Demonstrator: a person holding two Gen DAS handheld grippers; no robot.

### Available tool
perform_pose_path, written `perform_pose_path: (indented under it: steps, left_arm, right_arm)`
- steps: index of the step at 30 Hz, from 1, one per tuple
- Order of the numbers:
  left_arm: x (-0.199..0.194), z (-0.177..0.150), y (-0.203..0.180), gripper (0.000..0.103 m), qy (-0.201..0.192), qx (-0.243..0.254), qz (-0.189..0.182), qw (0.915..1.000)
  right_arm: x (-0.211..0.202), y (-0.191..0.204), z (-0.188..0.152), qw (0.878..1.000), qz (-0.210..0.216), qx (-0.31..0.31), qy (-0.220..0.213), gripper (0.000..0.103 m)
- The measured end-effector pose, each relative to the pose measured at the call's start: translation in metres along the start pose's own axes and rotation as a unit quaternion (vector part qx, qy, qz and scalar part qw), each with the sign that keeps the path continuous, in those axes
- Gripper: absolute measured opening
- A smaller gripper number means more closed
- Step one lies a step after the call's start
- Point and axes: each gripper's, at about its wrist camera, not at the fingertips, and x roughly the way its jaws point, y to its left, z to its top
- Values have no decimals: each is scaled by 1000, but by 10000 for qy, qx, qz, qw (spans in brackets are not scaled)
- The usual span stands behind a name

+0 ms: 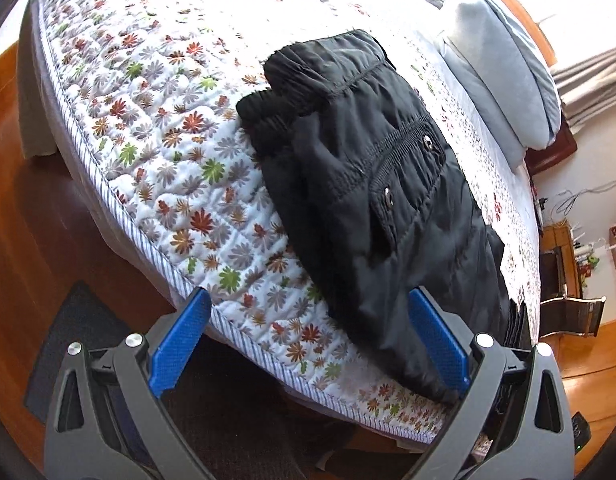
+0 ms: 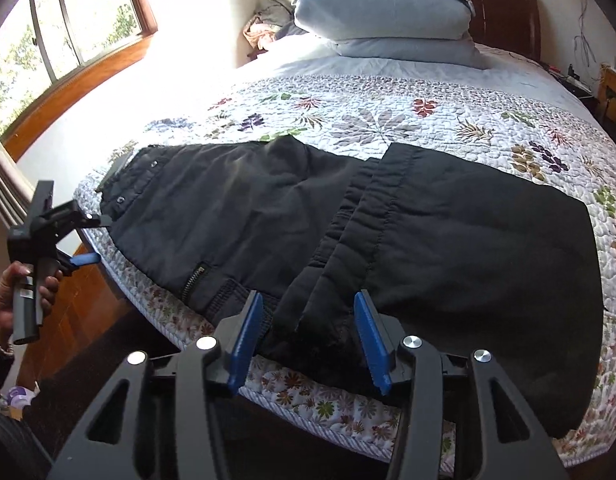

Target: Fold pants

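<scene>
Pants (image 2: 348,236) lie lengthwise along the bed's (image 2: 388,120) near edge; right gripper (image 2: 308,336), jaws open, straddles the folded-over hems, while left gripper (image 1: 308,344) gapes empty at the waistband end.

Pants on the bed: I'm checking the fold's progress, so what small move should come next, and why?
Probably close the right gripper on the cuff end lying between its open fingers. The black pants are already folded once on the quilt, and the left gripper is open at the waist end, holding nothing, so a second fold needs a grip first.
</scene>
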Motion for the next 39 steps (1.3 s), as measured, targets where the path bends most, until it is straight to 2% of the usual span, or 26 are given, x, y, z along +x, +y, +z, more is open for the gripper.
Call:
perform_pose_path:
  steps: [3,6,11,14,16,19,24,29,30,31,33,34,36,37,39]
  left_arm:
    - [1,12,6,98,-27,-206,-345,9992]
    - [7,23,8,98,9,-307,-651,9974]
    - [22,36,19,98,60,-698,-868,9938]
    - [26,40,31,97,45,-1064,-1212,9869]
    - [28,42,37,97,67,-1278,-1566,9793]
    - [33,44,39,97,147,-1373,-1957,9709]
    - [43,48,35,97,146,-1324,-2077,9691]
    - [39,40,50,96,74,-1447,-2319,9619]
    - [38,39,51,90,34,-1500,-2403,9590]
    - [38,37,52,69,0,-1577,-2596,9528]
    - [41,34,52,54,86,-1675,-2933,9412]
    - [44,34,51,46,112,-1681,-2995,9391]
    - [52,32,48,35,179,-1660,-3031,9382]
    - [57,31,48,31,229,-1714,-3127,9340]
    - [65,31,48,31,286,-1867,-3317,9243]
  right_arm:
    - [-14,-2,6,9996,131,184,-178,49]
    - [-22,-3,11,9994,54,203,-287,49]
    - [-22,-5,10,9994,-35,251,-227,49]
    - [-17,-6,7,9995,-65,279,-131,49]
    - [-13,-6,5,9995,-85,308,-55,49]
    - [-9,-4,5,9996,-86,281,-1,49]
    - [-6,2,7,9998,-112,169,51,49]
    - [-3,5,8,9998,-130,97,109,49]
    - [-2,6,8,9998,-124,93,116,49]
    - [-1,7,9,9998,-128,87,132,49]
    - [2,7,9,9998,-128,70,162,49]
    - [3,8,9,9998,-122,57,174,49]
    - [4,10,9,9997,-119,22,199,49]
    - [4,12,8,9997,-125,-5,207,49]
    - [5,13,7,9996,-148,-53,243,49]
